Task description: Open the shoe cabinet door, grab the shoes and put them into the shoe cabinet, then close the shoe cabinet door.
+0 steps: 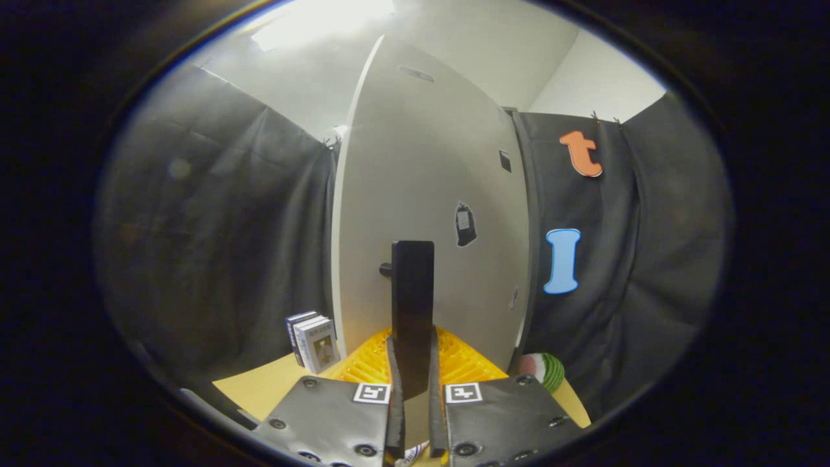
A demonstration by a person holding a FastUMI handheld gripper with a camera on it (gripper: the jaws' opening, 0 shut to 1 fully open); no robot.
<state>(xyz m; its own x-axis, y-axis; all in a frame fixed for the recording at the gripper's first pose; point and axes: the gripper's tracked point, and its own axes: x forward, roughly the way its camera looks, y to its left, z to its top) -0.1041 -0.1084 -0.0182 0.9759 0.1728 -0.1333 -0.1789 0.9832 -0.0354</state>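
Gripper (415, 383) clamped narrow on the dark upright door handle (412, 305) of the pale shoe cabinet door (415, 194) straight ahead, likely mid door-swing; next, a steady arc, then letting go.

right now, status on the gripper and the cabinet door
Gripper shut on the black door handle. White cabinet door swung partway, edge-on. Yellow rack below, small boxes beside door; nothing blocking.
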